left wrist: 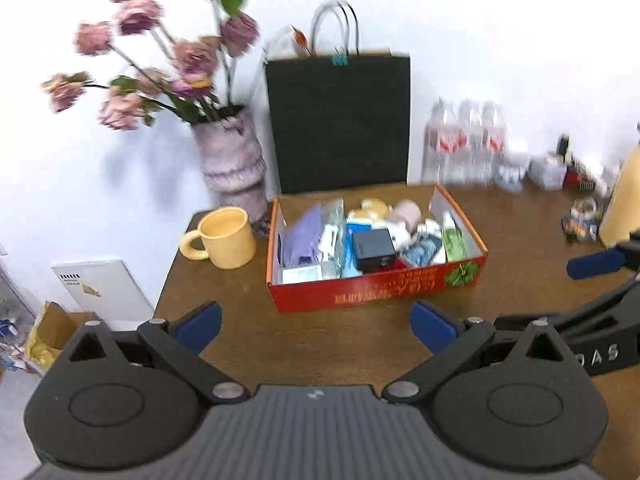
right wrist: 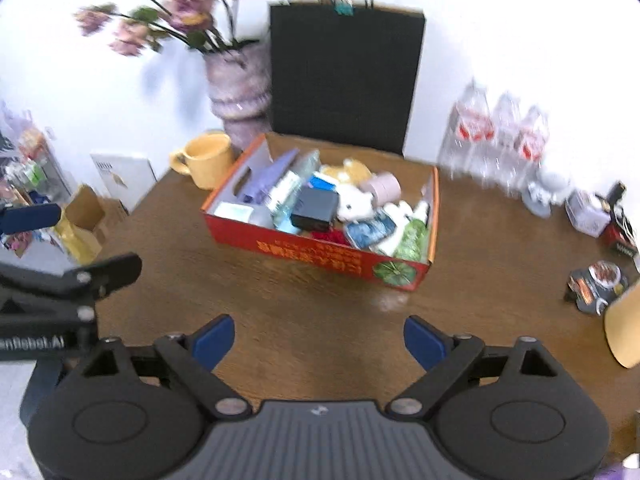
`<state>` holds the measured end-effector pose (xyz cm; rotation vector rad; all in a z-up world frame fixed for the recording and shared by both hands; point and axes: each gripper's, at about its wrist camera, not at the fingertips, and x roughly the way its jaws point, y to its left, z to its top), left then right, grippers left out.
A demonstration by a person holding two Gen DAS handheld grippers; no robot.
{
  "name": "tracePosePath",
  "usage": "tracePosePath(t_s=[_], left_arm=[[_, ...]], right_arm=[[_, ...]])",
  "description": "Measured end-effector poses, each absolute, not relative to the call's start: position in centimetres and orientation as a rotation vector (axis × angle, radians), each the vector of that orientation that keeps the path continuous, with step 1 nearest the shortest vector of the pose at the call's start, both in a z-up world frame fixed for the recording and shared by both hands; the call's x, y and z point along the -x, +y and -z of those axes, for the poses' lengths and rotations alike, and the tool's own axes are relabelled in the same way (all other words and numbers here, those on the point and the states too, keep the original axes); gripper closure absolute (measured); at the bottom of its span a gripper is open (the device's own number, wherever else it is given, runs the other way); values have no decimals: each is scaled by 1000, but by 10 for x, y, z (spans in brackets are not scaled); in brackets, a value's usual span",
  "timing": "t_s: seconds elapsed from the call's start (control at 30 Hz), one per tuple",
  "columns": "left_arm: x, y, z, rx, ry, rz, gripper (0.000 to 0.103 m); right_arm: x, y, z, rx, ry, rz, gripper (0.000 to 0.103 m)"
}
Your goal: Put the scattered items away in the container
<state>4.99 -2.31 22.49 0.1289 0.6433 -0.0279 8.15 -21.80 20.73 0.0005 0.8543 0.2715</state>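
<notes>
yellow writing, too blurred to be read, is seen on the red box (left wrist: 372,290) at frame centre, while both the left tool (left wrist: 316,326) and the right tool (right wrist: 319,340) are held released and empty.

One red box (left wrist: 376,292), one yellow mug (left wrist: 228,238), one vase (left wrist: 234,164), one black bag (left wrist: 338,120)

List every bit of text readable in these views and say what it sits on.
"DAS": right gripper arm, cut off.
"enRobot.AI", roughly: left gripper arm, blurred, start cut off.
Yellow lettering on red box: unreadable.
Water bottles labels: too blurred.
White board print: too small.
</notes>
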Motion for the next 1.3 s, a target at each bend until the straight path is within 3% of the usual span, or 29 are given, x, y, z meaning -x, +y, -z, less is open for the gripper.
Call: tracePosePath(t_s=[0.23,0.6,1.3], left_arm=[[-2,-7,-137,-91,546,-55,0],[-1,-8,-38,-53,604,-26,0],[-24,-8,-6,-58,698,30,0]], right_arm=[[-25,-206,-114,-54,643,-181,3],[6,-195,-18,-67,573,-93,3],[-12,-196,13,-102,683,-73,0]])
